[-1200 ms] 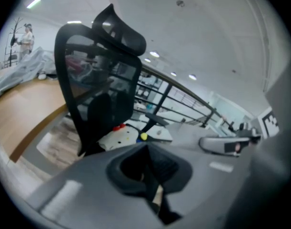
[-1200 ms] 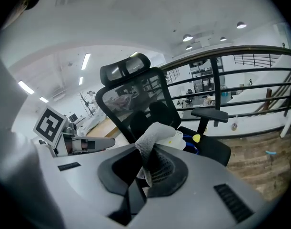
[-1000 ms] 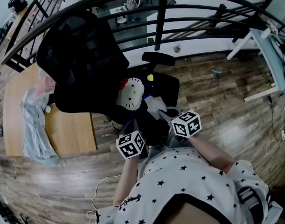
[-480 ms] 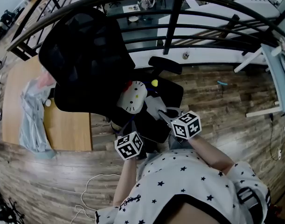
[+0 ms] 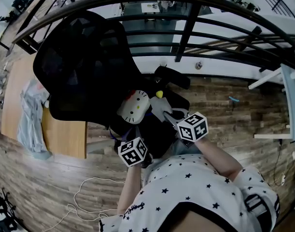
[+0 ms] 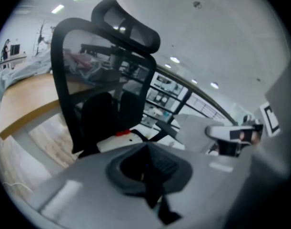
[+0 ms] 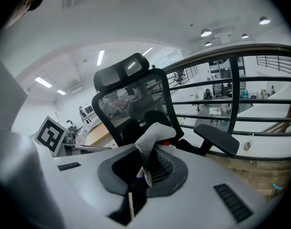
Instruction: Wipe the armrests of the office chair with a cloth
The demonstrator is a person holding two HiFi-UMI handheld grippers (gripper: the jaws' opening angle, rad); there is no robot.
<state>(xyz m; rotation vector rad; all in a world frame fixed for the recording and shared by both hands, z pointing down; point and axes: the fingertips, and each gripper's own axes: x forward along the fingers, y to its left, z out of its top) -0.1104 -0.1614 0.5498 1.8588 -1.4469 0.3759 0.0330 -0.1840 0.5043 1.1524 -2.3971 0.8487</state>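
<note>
A black mesh-backed office chair (image 5: 84, 66) stands in front of me, with a white cat-face cushion (image 5: 133, 106) on its seat. The chair's far armrest (image 5: 172, 76) juts out toward the railing, and the right gripper view shows this armrest (image 7: 216, 140) to the right of the jaws. My right gripper (image 7: 146, 168) is shut on a grey-white cloth (image 7: 152, 140) and hovers over the seat, short of that armrest. In the head view the cloth (image 5: 159, 111) sticks out ahead of the right marker cube (image 5: 192, 126). My left gripper (image 6: 147, 168) is shut with nothing in it, low beside the seat.
A wooden desk (image 5: 19, 81) with a pale blue garment (image 5: 34, 115) on it stands to the left, behind the chair. A black railing (image 5: 186, 33) runs across the back. A white cable (image 5: 89, 192) lies on the plank floor at the lower left, and white table legs (image 5: 277, 81) stand at the right.
The head view has swung, so the chair, desk and railing sit further left and lower in the picture. Both grippers stay over the seat, the right one still holding the cloth.
</note>
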